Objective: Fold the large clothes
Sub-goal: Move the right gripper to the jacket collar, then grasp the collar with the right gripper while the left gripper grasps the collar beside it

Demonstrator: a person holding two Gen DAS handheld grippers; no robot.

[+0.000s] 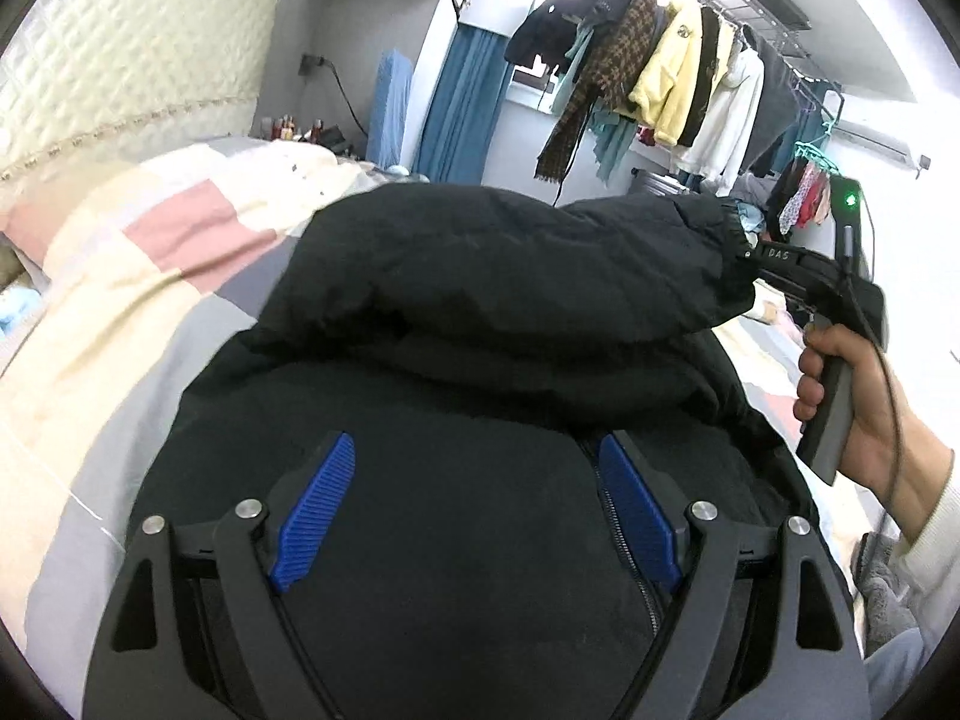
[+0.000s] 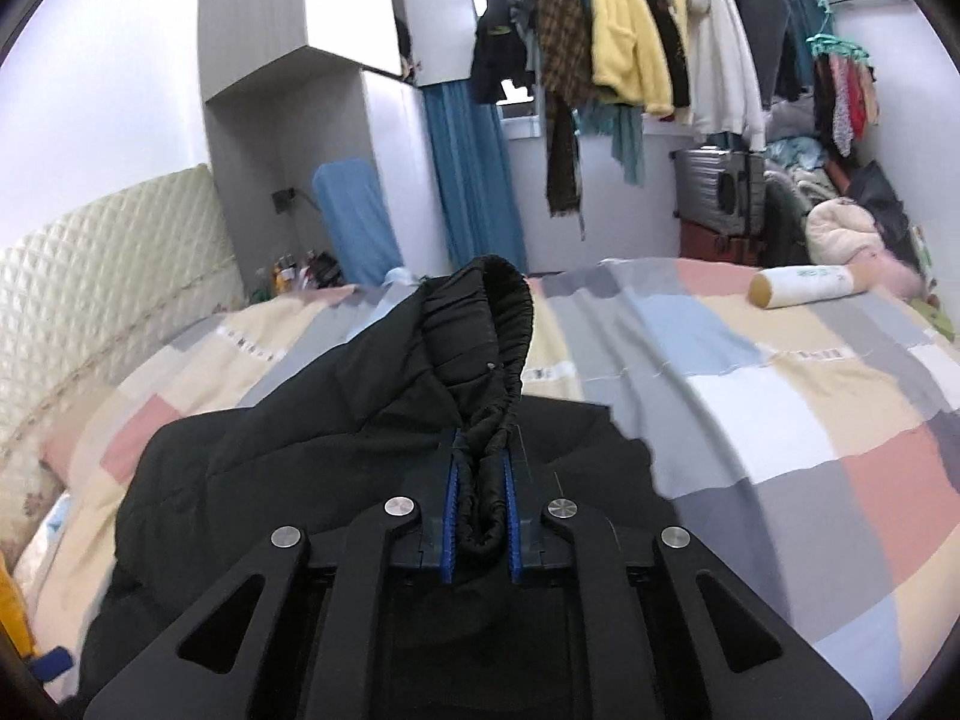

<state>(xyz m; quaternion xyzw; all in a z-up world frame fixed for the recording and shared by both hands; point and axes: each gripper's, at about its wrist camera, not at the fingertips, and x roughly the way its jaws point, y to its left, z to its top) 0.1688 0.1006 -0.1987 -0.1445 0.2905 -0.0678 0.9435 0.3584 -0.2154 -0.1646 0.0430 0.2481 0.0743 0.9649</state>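
A large black padded jacket (image 1: 480,312) lies on the bed with a patchwork cover (image 1: 120,300). My left gripper (image 1: 474,468) is open, its blue pads (image 1: 318,510) spread just above the jacket's body beside its zipper. My right gripper (image 2: 480,474) is shut on the jacket's elastic sleeve cuff (image 2: 498,360) and holds the sleeve lifted across the jacket. In the left wrist view the right gripper (image 1: 756,258) shows at the sleeve's end with the hand under it.
A quilted cream headboard (image 1: 120,72) is at the left. A rack of hanging clothes (image 2: 660,30) runs along the far wall, above a suitcase (image 2: 714,186). A rolled cylinder (image 2: 804,285) lies on the bed's far right.
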